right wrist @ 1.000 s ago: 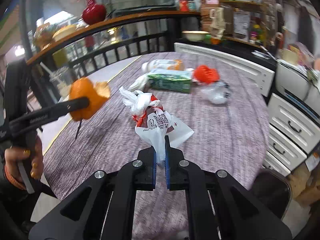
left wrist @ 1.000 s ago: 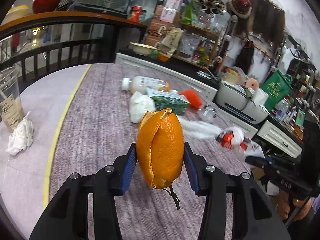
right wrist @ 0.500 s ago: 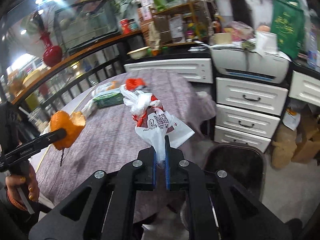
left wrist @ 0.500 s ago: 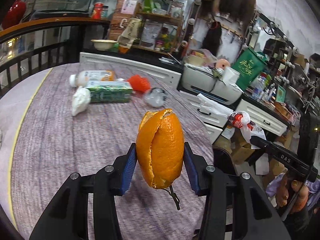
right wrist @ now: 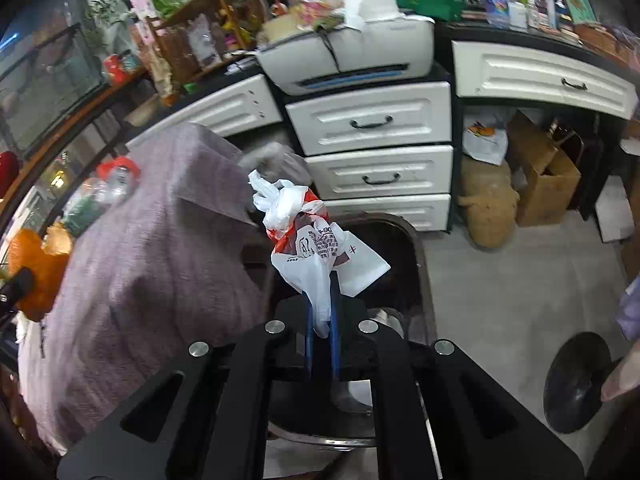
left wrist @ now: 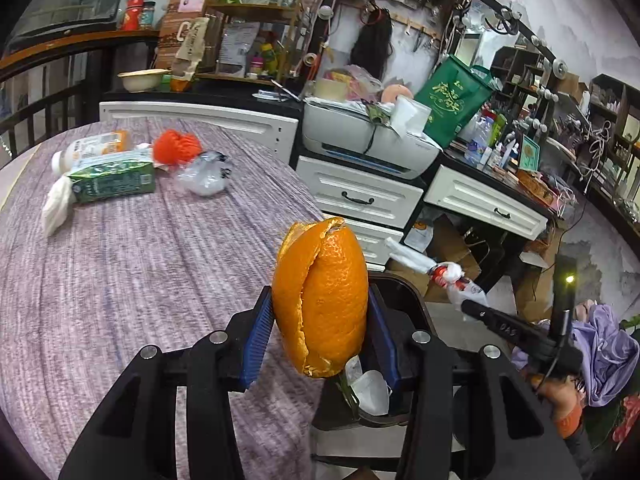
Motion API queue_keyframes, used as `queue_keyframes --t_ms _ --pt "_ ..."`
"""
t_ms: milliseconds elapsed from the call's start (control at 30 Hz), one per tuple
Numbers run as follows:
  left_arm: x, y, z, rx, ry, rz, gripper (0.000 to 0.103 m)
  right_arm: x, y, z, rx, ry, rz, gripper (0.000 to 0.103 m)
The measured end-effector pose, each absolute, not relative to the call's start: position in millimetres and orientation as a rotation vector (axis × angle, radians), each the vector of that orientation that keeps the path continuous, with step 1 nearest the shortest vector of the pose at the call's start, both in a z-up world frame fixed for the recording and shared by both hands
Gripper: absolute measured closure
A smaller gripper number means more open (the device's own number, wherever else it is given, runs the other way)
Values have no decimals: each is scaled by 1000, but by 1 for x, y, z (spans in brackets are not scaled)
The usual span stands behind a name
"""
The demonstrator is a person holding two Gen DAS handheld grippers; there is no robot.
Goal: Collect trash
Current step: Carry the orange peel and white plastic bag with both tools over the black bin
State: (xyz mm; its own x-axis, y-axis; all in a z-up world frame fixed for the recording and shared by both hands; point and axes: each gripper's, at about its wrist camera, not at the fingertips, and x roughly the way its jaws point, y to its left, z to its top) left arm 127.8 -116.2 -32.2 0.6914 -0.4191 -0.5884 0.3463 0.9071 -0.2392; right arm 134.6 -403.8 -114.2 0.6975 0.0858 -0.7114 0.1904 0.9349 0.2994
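My left gripper [left wrist: 320,332] is shut on a curled orange peel [left wrist: 322,300], held over the table's edge just above a dark trash bin [left wrist: 400,296] on the floor. My right gripper [right wrist: 321,312] is shut on a knotted white and red plastic bag [right wrist: 316,240], which hangs over the same bin [right wrist: 416,248]. That bag [left wrist: 452,280] and its gripper also show at the right of the left wrist view. The peel [right wrist: 36,264] appears at the left edge of the right wrist view. White crumpled trash [left wrist: 374,392] lies inside the bin.
On the purple-clothed round table [left wrist: 140,280] lie a green carton [left wrist: 114,182], a bottle [left wrist: 92,148], a red net [left wrist: 176,146], a clear plastic wrapper [left wrist: 204,174] and a white tissue [left wrist: 56,206]. White drawers [right wrist: 372,124] and a printer [left wrist: 368,136] stand behind the bin. Cardboard boxes [right wrist: 544,176] sit on the floor.
Both grippers swung right, away from the table's middle, and now hover over the bin beside the table. Each keeps its grip: the peel in the left, the plastic bag in the right.
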Motion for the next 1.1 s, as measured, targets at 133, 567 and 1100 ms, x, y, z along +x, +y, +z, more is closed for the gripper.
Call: queue_keyframes --t_ms 133,567,1100 --pt "134 -133 -36 -97 703 -450 57 137 -410 -133 370 837 -110 96" --pt "145 -170 -54 -69 768 -498 57 140 -432 -169 436 907 -205 63" --pt "157 -199 -73 -40 837 -527 57 93 -431 -99 424 638 -259 20"
